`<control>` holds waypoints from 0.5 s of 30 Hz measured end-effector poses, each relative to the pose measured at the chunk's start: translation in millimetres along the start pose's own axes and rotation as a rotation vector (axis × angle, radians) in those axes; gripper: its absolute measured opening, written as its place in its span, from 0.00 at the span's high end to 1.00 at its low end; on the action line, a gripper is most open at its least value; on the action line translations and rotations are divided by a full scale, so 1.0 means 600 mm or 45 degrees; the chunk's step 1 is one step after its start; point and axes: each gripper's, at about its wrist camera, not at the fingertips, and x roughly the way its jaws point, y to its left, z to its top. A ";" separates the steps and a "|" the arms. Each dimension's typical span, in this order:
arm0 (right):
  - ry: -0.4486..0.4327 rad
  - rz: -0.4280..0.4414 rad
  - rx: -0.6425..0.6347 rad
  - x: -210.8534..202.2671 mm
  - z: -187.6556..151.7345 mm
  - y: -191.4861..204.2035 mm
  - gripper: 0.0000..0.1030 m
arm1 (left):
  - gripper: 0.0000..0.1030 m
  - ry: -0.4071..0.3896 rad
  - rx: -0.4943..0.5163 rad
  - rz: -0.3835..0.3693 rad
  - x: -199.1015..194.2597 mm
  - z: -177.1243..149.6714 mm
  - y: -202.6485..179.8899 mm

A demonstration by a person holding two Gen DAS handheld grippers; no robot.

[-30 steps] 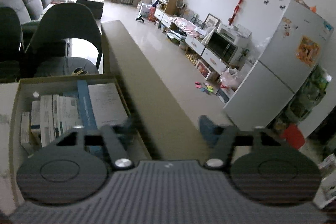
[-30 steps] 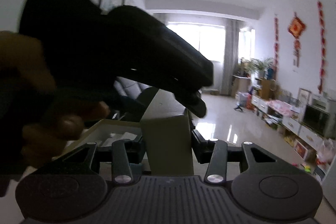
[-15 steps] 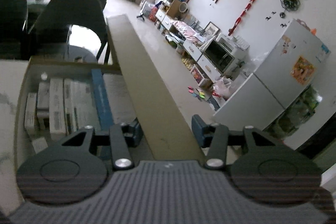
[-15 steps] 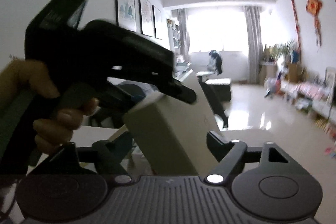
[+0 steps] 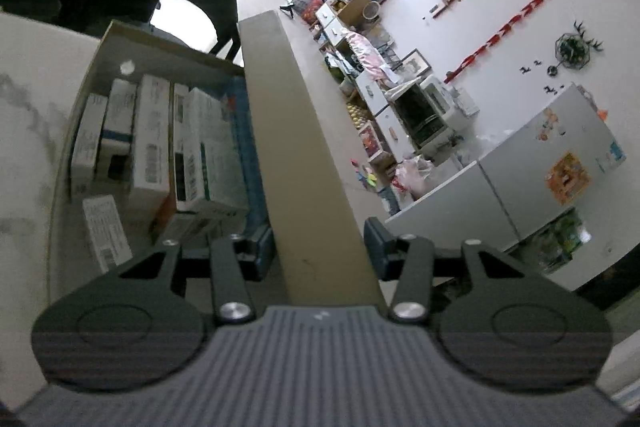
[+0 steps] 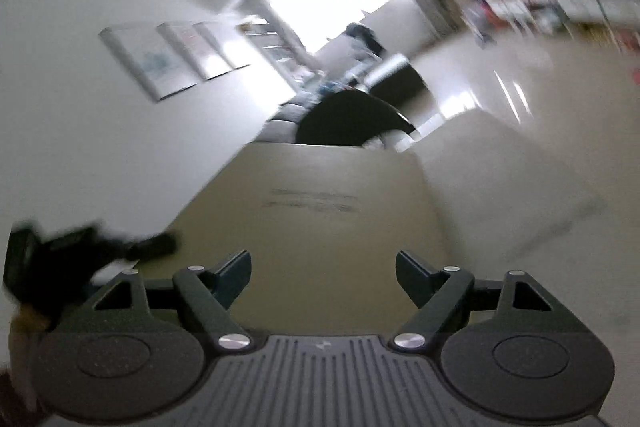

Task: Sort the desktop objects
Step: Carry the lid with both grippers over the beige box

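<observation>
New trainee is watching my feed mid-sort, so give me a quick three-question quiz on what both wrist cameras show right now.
1. True or false: the left gripper is clamped on the long tan box.
2. Multiple choice: the cardboard tray of small cartons lies on which side of that tan box in the left wrist view? A) left B) right C) beneath, out of sight
3. Fill in: the right gripper has its jaws ____, with a tan surface lying between and beyond them.

Key: 1 true; 2 A; 3 open (spread apart, neither pad clearly touching it in this blurred frame).
</observation>
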 end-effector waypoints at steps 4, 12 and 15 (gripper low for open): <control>0.080 -0.073 0.180 0.040 0.002 -0.066 0.27 | 0.57 0.009 -0.036 -0.038 0.003 -0.003 0.013; 0.094 0.100 0.419 0.056 0.003 -0.123 0.32 | 0.56 0.026 -0.116 -0.133 0.014 -0.010 0.050; 0.079 0.093 0.406 0.051 0.010 -0.122 0.35 | 0.55 0.019 -0.140 -0.151 0.015 -0.017 0.063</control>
